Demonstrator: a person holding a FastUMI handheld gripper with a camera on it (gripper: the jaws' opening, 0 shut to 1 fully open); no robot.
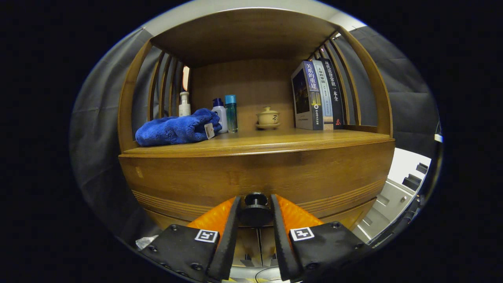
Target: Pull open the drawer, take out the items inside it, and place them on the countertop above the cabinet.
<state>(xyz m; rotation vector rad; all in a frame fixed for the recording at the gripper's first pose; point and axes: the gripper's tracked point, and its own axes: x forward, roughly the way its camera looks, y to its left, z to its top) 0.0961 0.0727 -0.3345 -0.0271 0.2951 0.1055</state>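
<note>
While tongs (255,214) sit clamped w/ both fingers on black drawer knob (255,208) at cabinet front, blue towel (177,129), bottles (226,114) & lidded cup (268,118) rest on tabletop (275,140) above.

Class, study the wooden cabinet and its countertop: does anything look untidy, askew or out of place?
Only the crumpled blue towel, heaped unfolded at the countertop's edge; bottles, cup and books stand upright. The gripper brackets the black drawer knob.
</note>
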